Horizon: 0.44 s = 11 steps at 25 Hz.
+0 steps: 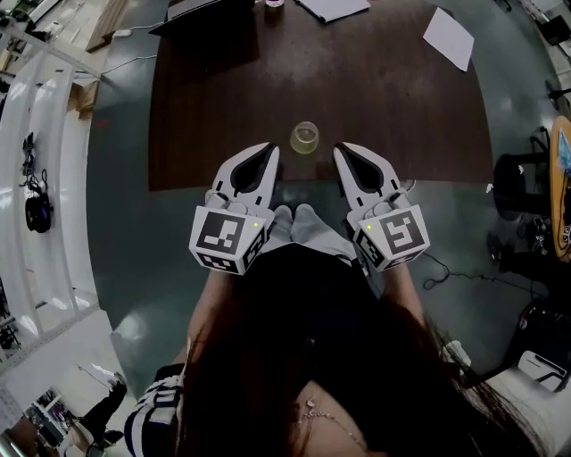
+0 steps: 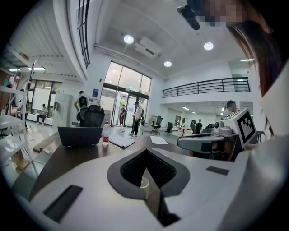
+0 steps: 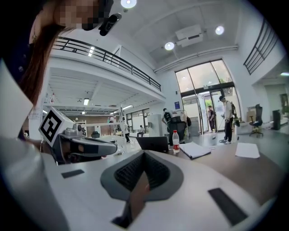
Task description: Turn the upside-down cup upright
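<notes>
A small clear cup (image 1: 304,137) with a yellowish tint stands on the dark brown table (image 1: 401,116), close to its near edge. Whether it rests on its rim or its base I cannot tell. My left gripper (image 1: 270,148) is just left of the cup and my right gripper (image 1: 340,148) just right of it, both shut with nothing held and apart from the cup. In the left gripper view the cup (image 2: 144,182) peeks through behind the closed jaws of that gripper (image 2: 146,153). The right gripper view shows its own gripper (image 3: 143,154) shut, without the cup.
At the table's far side are a laptop (image 1: 201,9) and white papers (image 1: 448,37), with a water bottle (image 2: 105,133) beside the laptop. White shelving (image 1: 36,161) runs along the left. A dark stool (image 1: 522,174) and cables lie on the floor at the right.
</notes>
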{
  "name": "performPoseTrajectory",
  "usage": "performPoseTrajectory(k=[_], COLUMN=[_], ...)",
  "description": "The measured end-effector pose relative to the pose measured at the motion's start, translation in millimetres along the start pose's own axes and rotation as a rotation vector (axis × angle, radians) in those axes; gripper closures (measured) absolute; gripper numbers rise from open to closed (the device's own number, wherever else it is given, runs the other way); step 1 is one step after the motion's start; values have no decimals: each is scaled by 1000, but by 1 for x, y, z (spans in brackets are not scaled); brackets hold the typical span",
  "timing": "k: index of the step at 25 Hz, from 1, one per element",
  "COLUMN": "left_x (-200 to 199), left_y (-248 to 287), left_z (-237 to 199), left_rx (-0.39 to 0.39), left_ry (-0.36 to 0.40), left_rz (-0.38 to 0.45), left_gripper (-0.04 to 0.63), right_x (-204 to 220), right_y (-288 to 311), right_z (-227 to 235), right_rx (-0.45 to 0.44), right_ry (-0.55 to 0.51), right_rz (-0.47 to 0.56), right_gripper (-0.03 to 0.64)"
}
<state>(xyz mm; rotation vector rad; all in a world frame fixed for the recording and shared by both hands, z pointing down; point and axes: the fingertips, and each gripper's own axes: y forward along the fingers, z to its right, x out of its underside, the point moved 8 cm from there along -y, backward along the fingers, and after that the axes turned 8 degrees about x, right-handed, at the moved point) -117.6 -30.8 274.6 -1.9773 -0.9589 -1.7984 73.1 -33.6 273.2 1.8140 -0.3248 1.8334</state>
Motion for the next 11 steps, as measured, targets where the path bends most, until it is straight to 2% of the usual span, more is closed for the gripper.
performPoseTrajectory(k=[6,11], left_x=[0,1], left_y=[2,2], left_z=[-3,-5], left_rx=[-6,-29], left_ry=[1,48], left_rz=[-5,-17], left_gripper=[592,592], right_x=[0,1], right_y=[4,8], right_z=[1,-2], right_rx=[-5,-3], right_ry=[0,-29], right_rz=[-5,-19], right_gripper=[601,601])
